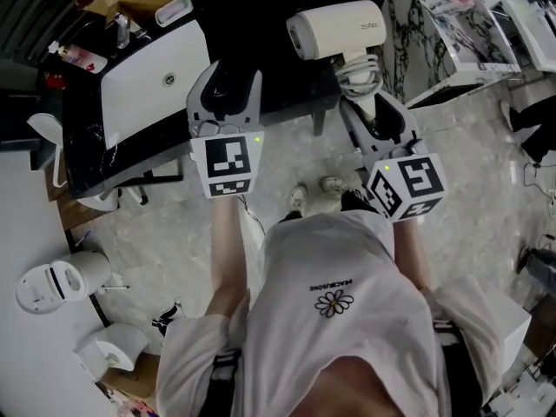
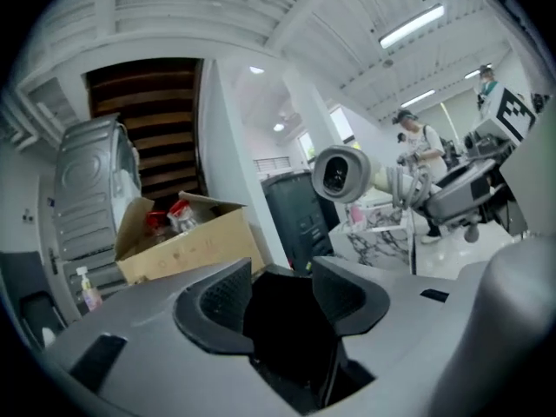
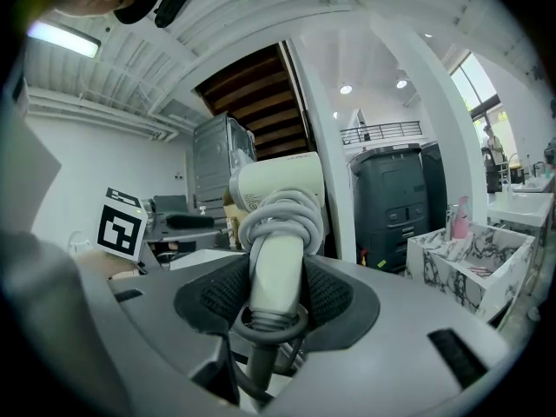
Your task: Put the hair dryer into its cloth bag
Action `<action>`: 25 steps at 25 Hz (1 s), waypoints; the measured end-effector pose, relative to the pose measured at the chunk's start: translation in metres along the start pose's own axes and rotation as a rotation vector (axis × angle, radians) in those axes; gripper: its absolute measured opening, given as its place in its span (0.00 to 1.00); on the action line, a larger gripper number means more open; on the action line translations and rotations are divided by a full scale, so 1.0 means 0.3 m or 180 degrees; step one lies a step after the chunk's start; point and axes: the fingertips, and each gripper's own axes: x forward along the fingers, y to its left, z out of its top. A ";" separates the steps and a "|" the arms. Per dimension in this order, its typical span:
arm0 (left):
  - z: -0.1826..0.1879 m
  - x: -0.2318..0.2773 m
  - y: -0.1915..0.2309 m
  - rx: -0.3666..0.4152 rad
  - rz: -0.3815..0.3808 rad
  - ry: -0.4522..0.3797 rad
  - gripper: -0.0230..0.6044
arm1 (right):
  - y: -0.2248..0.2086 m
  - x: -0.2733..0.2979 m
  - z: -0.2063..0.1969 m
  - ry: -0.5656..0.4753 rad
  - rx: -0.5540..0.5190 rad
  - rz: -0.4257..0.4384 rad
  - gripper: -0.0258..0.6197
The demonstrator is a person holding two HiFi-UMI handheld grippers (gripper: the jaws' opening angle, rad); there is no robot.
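two claws, two jobs: your right claw (image 3: pixel 276 295) clamps the hair dryer (image 1: pixel 334 29) by its cord-wrapped handle to steer it, while your left claw (image 2: pixel 282 292) stands released, free for the bag.

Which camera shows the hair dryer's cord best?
The right gripper view: the cord fills the middle, looped round the dryer handle just above the fingers. The head view shows the cord small, from above. The left gripper view shows the dryer far off, front-on, its cord hard to make out.
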 end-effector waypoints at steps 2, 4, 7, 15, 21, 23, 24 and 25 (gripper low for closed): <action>-0.062 0.034 -0.025 0.0208 -0.0289 0.0197 0.37 | -0.004 0.005 -0.007 0.0029 -0.0007 0.0014 0.30; -0.149 0.060 -0.054 0.0378 -0.0604 0.0494 0.36 | -0.007 0.008 -0.013 0.0046 -0.0026 0.0029 0.30; -0.261 0.088 -0.095 0.0557 -0.1030 0.0863 0.35 | -0.006 0.010 -0.022 0.0074 -0.0053 0.0038 0.30; -0.483 0.145 -0.210 0.0670 -0.1772 0.1810 0.15 | -0.005 0.019 -0.056 0.0176 -0.0021 0.0081 0.30; -0.535 0.195 -0.223 0.0735 -0.1831 0.2031 0.22 | -0.011 0.021 -0.064 0.0215 -0.0040 0.0068 0.30; -0.553 0.197 -0.225 0.0663 -0.1863 0.2125 0.21 | -0.012 0.022 -0.069 0.0234 -0.0039 0.0066 0.30; -0.561 0.196 -0.225 0.0660 -0.1877 0.2167 0.20 | -0.013 0.022 -0.071 0.0240 -0.0040 0.0065 0.30; -0.567 0.195 -0.225 0.0672 -0.1885 0.2202 0.20 | -0.016 0.021 -0.071 0.0242 -0.0039 0.0060 0.30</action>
